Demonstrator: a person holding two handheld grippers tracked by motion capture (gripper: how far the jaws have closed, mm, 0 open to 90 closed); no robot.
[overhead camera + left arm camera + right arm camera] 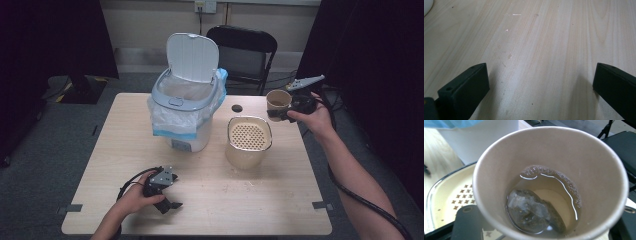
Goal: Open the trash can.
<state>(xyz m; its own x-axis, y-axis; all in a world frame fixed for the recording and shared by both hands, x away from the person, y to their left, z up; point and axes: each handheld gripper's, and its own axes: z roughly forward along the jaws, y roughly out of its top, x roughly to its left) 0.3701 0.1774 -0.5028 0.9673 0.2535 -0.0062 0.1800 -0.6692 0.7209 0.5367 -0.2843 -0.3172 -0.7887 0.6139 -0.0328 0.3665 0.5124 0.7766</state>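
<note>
right gripper [278, 115]: I'm seeing it gripping the paper cup [278, 103] by the wall, jaws narrowed around it, cup upright and lifted off the table at the far right edge.
paper cup: I'm looking straight into it in the right gripper view [550, 182]; it's carrying shallow pale liquid with bubbles along one side and a wet tea bag [532, 211] lying on the bottom.
strainer bin [249, 141]: sitting right of centre, perforated cream insert on top; the cup is hanging just beyond its far right corner (in the right gripper view the insert [447, 195] is showing directly below and left of the cup rim).
trash bin [186, 107]: standing left of the strainer bin, lid [192, 56] tipped up and open, bag liner folding over the rim; a narrow gap is running between the two bins.
left gripper [167, 197]: resting low at the near left of the table [210, 200], jaws standing wide, nothing between them; I'm seeing bare wood only between the jaws in the left gripper view [541, 82].
open room: I'm reading wide bare tabletop across the near half and along the left side; the right edge is running close under the right hand [312, 117].
far side: a black chair [245, 50] is standing behind the table, well apart from the cup.
</note>
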